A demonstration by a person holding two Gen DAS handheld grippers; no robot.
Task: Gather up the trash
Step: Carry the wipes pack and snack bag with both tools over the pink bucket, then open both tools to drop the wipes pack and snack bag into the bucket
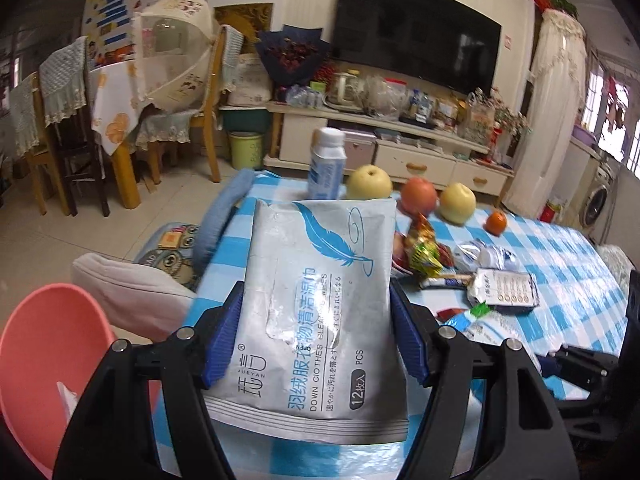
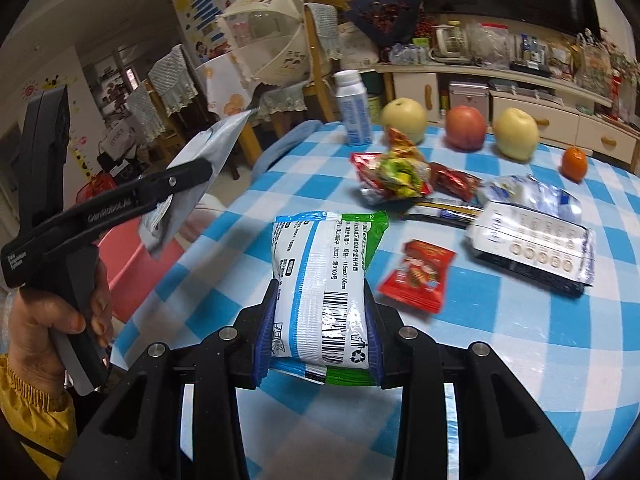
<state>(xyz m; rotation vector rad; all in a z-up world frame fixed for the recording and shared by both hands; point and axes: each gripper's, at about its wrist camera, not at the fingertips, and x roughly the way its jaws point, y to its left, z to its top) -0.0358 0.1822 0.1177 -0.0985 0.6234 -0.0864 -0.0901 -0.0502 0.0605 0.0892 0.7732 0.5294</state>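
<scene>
My left gripper (image 1: pixel 316 332) is shut on a grey wet-wipes pack (image 1: pixel 320 300) with a blue feather print, held above the table's left edge. From the right wrist view the same left gripper (image 2: pixel 180 184) and its silver pack (image 2: pixel 200 168) hang over a pink bin (image 2: pixel 132 256). My right gripper (image 2: pixel 320 328) is shut on a white, blue and green tissue packet (image 2: pixel 324 276) with a barcode. More trash lies on the checked table (image 2: pixel 520 340): a red snack wrapper (image 2: pixel 418 276), a crumpled colourful wrapper (image 2: pixel 396 172), and a silver and black pouch (image 2: pixel 532 248).
A pink bin (image 1: pixel 44 360) sits low at the left beside the table. Two yellow pears (image 2: pixel 404 118), a red apple (image 2: pixel 466 128), an orange (image 2: pixel 574 164) and a white bottle (image 2: pixel 354 108) stand along the far table edge. A hand in a yellow sleeve (image 2: pixel 48 320) holds the left gripper.
</scene>
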